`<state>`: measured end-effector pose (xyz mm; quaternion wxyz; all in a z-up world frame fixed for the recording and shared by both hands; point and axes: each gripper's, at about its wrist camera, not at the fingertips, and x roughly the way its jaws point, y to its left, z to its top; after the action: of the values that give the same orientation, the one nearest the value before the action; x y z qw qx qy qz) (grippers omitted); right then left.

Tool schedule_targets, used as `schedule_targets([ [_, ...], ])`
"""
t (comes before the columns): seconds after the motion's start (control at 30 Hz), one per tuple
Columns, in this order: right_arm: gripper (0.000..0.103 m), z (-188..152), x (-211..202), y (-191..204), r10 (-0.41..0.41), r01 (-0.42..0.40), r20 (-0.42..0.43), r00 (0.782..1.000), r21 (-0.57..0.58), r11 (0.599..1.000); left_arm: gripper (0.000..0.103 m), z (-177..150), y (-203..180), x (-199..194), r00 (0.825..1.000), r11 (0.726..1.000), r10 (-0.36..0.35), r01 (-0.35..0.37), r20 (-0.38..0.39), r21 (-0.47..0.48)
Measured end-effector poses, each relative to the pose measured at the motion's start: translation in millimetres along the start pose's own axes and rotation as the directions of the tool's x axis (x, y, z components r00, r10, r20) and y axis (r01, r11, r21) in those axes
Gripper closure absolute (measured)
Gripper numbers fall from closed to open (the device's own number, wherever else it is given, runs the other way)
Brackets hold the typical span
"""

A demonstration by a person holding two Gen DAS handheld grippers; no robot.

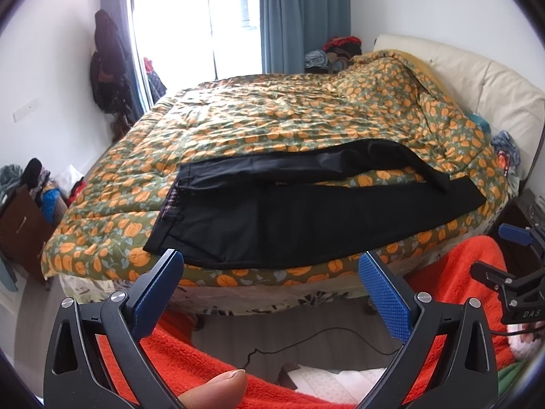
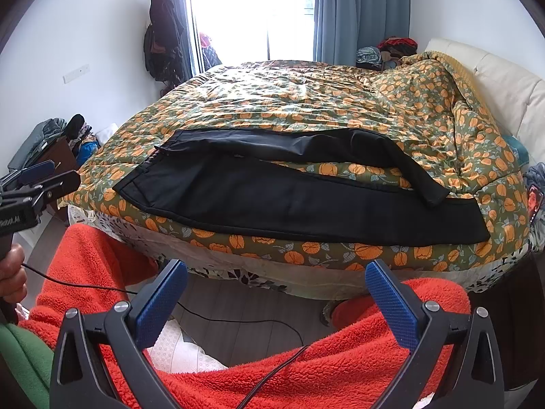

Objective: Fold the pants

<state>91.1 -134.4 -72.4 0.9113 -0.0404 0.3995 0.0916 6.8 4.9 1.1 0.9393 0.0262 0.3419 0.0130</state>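
Note:
Black pants [image 1: 272, 218] [image 2: 272, 197] lie spread along the near edge of the bed, waistband to the left and leg ends to the right. The far leg is rumpled and its end flops over the near leg at the right. My left gripper [image 1: 270, 266] is open, held below the bed's edge and just short of the pants' near hem. My right gripper [image 2: 277, 274] is also open, lower than the mattress edge and apart from the pants. Each gripper shows at the side of the other's view. Nothing is between either pair of fingers.
The bed carries a green quilt with orange pumpkins [image 1: 272, 116] [image 2: 306, 102], bunched up toward the cream headboard [image 1: 477, 78]. The person's orange fleece legs [image 2: 306, 358] fill the foreground with a black cable [image 2: 238, 320] on the floor. Clutter and a brown cabinet [image 1: 20, 228] stand at left.

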Motion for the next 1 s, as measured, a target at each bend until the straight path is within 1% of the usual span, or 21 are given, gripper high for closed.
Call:
schedule_targets([
  [1.0,0.000,-1.4,3.2,-0.6,0.008,-0.008,-0.011,1.000,0.008,1.000,0.000,-2.8,-4.1,-0.6,1.000,1.000,-0.002,0.003,-0.004,0.014],
])
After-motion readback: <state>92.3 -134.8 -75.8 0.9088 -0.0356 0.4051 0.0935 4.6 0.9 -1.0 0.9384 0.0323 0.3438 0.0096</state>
